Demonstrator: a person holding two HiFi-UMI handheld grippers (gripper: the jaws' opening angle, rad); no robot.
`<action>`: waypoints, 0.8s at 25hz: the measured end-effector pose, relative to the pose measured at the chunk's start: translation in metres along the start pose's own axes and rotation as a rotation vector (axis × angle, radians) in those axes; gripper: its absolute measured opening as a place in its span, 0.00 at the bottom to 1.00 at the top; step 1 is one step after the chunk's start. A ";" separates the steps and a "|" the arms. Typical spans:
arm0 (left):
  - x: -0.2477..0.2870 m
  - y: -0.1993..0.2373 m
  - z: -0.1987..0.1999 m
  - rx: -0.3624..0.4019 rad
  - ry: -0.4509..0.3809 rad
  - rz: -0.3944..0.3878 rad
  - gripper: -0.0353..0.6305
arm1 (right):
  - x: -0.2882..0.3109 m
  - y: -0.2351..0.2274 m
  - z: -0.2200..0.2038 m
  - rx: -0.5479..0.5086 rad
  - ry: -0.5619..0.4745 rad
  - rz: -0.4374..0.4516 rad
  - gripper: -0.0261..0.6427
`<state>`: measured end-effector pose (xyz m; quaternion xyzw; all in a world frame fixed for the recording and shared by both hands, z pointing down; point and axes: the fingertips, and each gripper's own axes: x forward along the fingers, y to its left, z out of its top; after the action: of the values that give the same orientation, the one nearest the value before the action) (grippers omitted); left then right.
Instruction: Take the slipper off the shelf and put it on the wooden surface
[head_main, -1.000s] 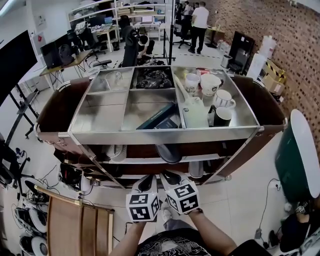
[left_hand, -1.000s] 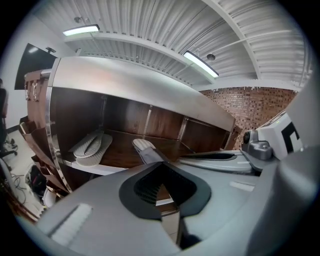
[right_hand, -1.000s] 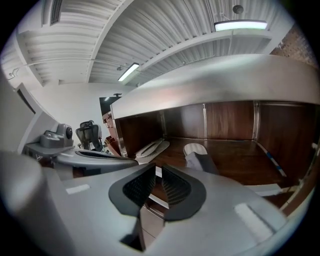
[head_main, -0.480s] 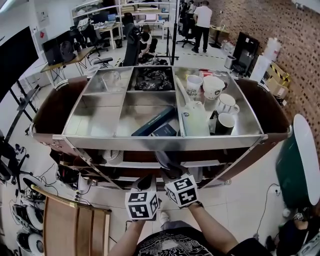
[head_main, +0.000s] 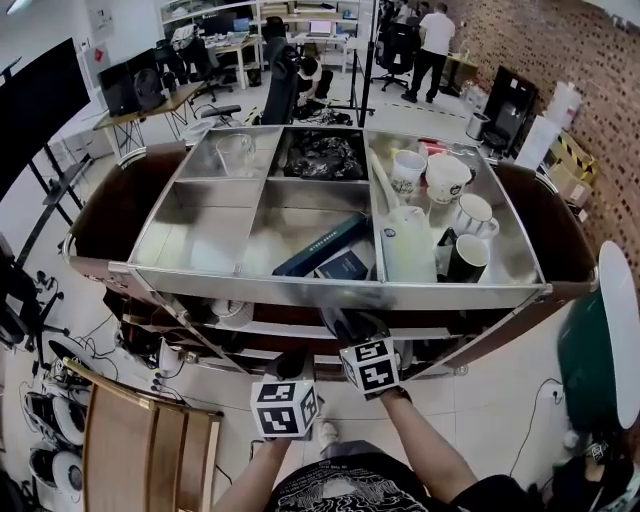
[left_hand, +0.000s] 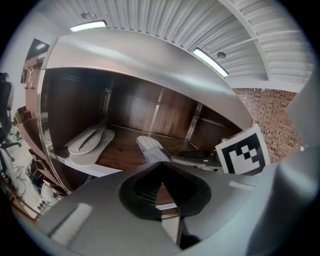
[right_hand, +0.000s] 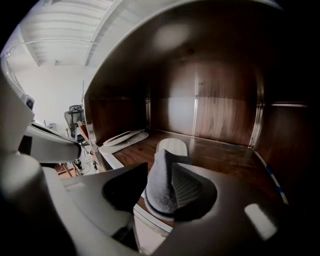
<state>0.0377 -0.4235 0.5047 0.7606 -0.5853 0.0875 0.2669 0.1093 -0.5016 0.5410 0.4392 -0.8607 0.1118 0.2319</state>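
Observation:
A grey slipper (right_hand: 165, 180) lies on the wooden middle shelf (right_hand: 220, 157) of the cart, toe towards the back. My right gripper (right_hand: 160, 172) reaches in at the shelf's front edge. Its jaws have just been opening and now stand wide on either side of the slipper's strap. In the head view the right gripper (head_main: 352, 328) pokes under the steel top tray (head_main: 330, 290). My left gripper (head_main: 292, 364) hangs lower and to the left, outside the shelf. In its own view the left gripper (left_hand: 160, 167) has its tips together and holds nothing, and the slipper (left_hand: 150, 148) lies ahead of it.
A pale pair of slippers (left_hand: 87, 145) lies at the shelf's left end. The top tray holds mugs (head_main: 470, 255), a book (head_main: 320, 245) and a glass jar (head_main: 236, 152). A slatted wooden panel (head_main: 150, 450) stands on the floor at lower left. People and desks are far behind.
My right gripper has moved forward and down, in under the top tray's front edge towards the slipper. The left gripper has dropped slightly and stays behind it.

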 end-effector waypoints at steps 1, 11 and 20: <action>0.001 0.002 0.000 -0.005 0.000 0.004 0.06 | 0.005 -0.003 0.000 -0.002 0.002 -0.008 0.22; 0.007 0.012 -0.001 -0.012 0.011 0.024 0.06 | 0.041 -0.008 -0.004 -0.044 0.036 -0.012 0.22; 0.015 0.018 -0.002 -0.027 0.020 0.032 0.06 | 0.054 -0.015 -0.023 -0.076 0.141 -0.047 0.25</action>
<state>0.0256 -0.4387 0.5186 0.7465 -0.5960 0.0915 0.2813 0.1009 -0.5390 0.5880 0.4410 -0.8354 0.1041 0.3111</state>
